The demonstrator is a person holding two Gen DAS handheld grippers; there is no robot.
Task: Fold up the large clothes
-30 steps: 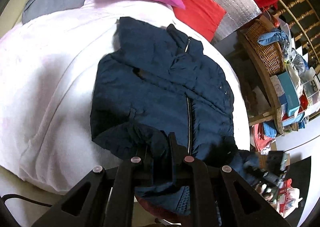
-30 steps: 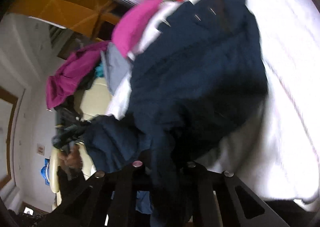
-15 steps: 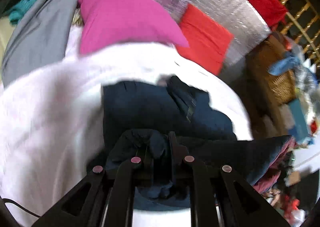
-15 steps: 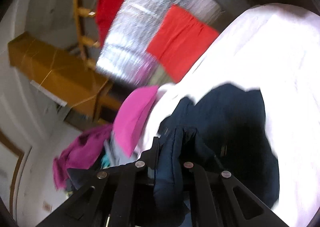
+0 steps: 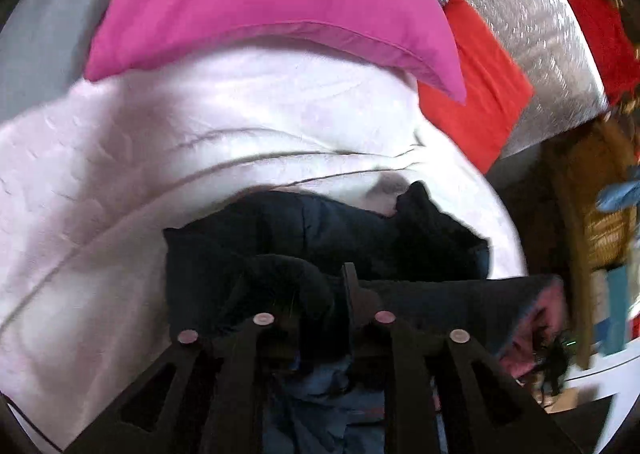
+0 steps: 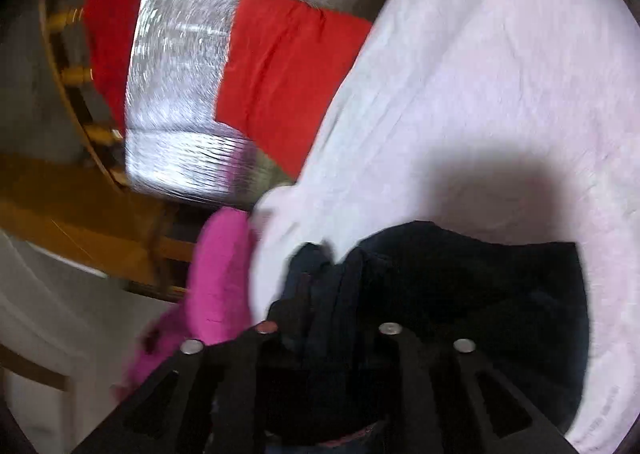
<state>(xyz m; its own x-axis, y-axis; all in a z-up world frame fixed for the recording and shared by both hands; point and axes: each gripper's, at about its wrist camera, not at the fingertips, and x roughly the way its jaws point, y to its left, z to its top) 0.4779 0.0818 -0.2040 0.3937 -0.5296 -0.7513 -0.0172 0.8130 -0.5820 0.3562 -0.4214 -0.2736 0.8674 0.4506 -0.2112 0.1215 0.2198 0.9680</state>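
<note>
A dark navy zip jacket (image 5: 340, 230) lies on a white-pink bed cover (image 5: 160, 158). Its lower part is lifted and carried over the upper part. My left gripper (image 5: 316, 294) is shut on a bunched corner of the jacket hem. My right gripper (image 6: 332, 294) is shut on another bunch of the jacket (image 6: 472, 278), held over the bed cover (image 6: 480, 94). The held hem stretches to the right in the left wrist view, showing a pinkish lining (image 5: 540, 318). The fabric hides the fingertips.
A magenta pillow (image 5: 272, 2) lies at the head of the bed, with a red cushion (image 5: 480, 94) and silver foil panel (image 5: 532, 26) behind. A grey cloth (image 5: 48, 34) is at the far left. A wicker basket and shelf (image 5: 608, 230) stand right of the bed.
Both grippers have carried the jacket's bottom hem up and forward toward the collar and pillows. The flat jacket is now folded over itself, with much less of it showing.
</note>
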